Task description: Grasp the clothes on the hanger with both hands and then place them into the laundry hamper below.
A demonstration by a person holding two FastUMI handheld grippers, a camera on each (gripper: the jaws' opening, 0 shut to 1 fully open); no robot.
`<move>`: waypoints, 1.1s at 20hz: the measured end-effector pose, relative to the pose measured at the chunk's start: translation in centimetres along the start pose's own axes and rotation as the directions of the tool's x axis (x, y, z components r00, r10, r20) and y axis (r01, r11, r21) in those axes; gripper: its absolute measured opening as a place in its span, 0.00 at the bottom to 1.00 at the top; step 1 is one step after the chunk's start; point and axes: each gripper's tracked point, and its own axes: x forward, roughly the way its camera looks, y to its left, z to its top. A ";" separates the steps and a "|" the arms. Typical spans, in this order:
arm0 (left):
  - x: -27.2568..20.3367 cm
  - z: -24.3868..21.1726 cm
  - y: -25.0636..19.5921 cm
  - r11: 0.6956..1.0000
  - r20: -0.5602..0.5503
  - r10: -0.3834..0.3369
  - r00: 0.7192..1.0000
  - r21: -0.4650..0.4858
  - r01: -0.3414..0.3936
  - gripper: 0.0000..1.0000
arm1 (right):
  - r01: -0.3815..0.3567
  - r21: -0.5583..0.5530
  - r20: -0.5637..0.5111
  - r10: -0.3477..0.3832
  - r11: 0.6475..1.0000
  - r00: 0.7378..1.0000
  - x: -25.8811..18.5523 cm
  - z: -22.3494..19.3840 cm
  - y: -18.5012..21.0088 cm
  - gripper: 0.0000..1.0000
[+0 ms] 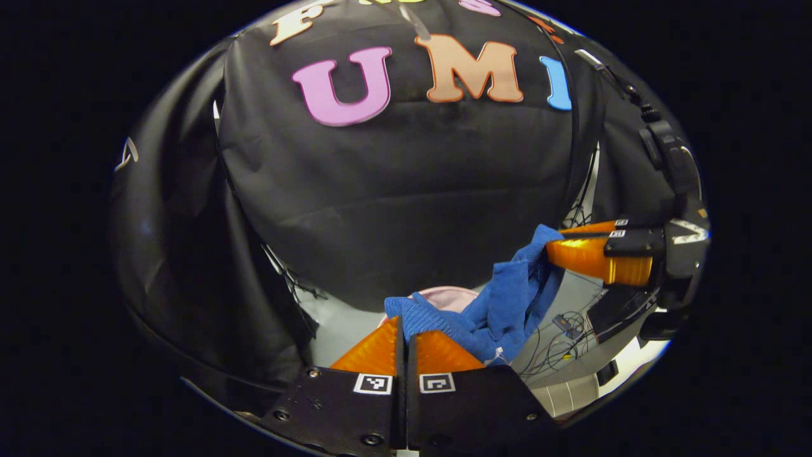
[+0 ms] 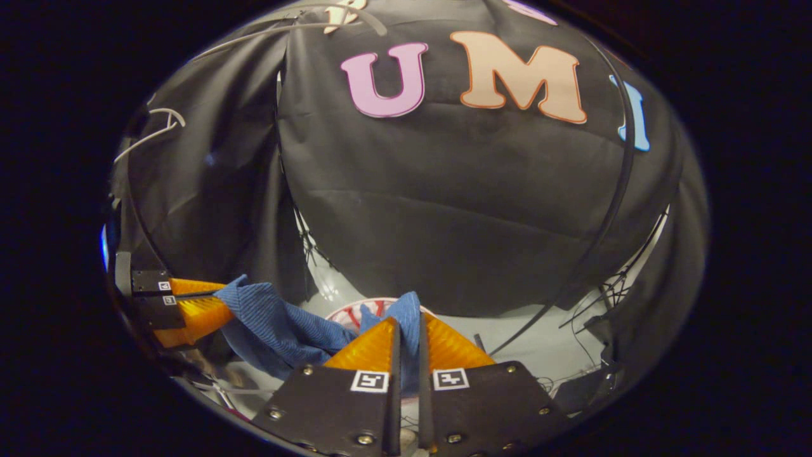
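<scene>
A blue knit garment hangs stretched between my two grippers. In the left gripper view my left gripper is shut on one end of the cloth, and the right gripper pinches the other end at the right. In the right gripper view my right gripper is shut on the blue garment, and the left gripper holds the far end at the left. Below and behind the cloth shows the round rim of the laundry hamper, pinkish with red marks.
Black cloth walls close the booth on all sides. The floor is pale grey. Loose cables lie on the floor at the right, and more cables and a stand's legs sit by the wall.
</scene>
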 end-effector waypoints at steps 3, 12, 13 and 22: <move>0.8 -2.1 -0.5 1.000 -0.063 -0.007 0.998 -0.001 0.007 0.22 | -0.016 0.025 -0.028 0.017 1.000 0.999 -0.3 -1.7 0.5 0.12; 0.6 -1.9 -0.4 1.000 -0.058 -0.011 0.998 0.009 0.012 0.35 | -0.021 0.025 -0.024 0.022 0.999 0.999 -0.4 -1.4 0.9 0.12; 0.6 -1.8 -0.5 1.000 -0.052 -0.009 0.999 0.011 0.010 0.30 | -0.021 0.025 -0.020 0.021 0.999 1.000 -0.5 -1.2 0.9 0.12; -0.6 1.7 -0.1 1.000 0.082 0.013 0.997 -0.023 -0.011 0.35 | -0.019 0.025 0.035 0.018 1.000 0.999 -1.6 1.2 0.8 0.12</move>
